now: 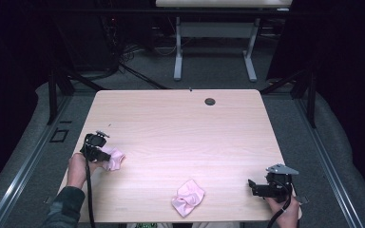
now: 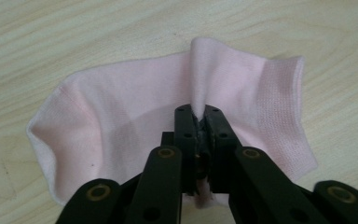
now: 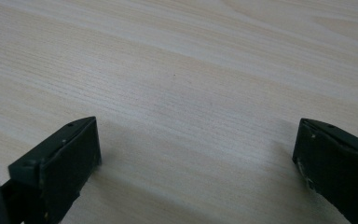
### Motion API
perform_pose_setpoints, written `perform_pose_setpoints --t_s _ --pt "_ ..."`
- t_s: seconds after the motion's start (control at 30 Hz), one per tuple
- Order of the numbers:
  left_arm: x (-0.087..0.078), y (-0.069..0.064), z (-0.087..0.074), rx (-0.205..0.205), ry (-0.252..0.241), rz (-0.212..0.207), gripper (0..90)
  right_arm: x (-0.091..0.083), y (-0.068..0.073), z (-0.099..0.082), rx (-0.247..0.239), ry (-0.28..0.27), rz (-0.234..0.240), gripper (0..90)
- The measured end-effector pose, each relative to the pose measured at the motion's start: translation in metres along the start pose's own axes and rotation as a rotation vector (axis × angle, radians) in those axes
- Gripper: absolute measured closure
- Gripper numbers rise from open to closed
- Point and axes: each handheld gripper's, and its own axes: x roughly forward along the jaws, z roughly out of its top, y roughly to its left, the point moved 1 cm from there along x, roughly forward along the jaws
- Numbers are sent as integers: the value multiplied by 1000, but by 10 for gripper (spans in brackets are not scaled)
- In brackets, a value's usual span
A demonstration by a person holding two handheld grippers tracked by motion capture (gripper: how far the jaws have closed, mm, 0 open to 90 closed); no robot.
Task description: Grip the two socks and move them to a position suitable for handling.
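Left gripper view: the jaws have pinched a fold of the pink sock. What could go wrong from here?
1. The left gripper holds only a thin ridge of the pink sock; the fabric might slip out when lifted.
2. Pinched mid-body, the sock would likely hang bunched, making it hard to lay flat or pair.
3. The second pink sock lies crumpled near the table's front edge; the open right gripper could nudge it off when reaching.

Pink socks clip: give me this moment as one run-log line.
left hand-held gripper: shut on pink sock fold | right hand-held gripper: open over table | second pink sock: untouched, near edge
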Motion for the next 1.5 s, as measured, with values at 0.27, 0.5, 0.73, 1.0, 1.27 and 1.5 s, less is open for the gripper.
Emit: perform_pose_setpoints --t_s 0.27,0.5,0.73,1.0,1.27,1.5 --pt "-21 -11 2 11 -76 -51 864 0 0 0 0 0 0 0" --pt "-65 -48 19 114 -195 -66 862 0 0 0 1 0 0 0" --pt "-87 -91 42 214 -256 -111 861 0 0 0 1 0 -1 0" --pt "-92 -133 70 282 -293 -186 861 0 0 0 1 0 -1 1" --pt "-67 -178 92 343 -248 -283 860 0 0 0 0 -1 -1 1" --pt "-27 -211 104 354 -175 -370 854 0 0 0 3 -4 -3 1"
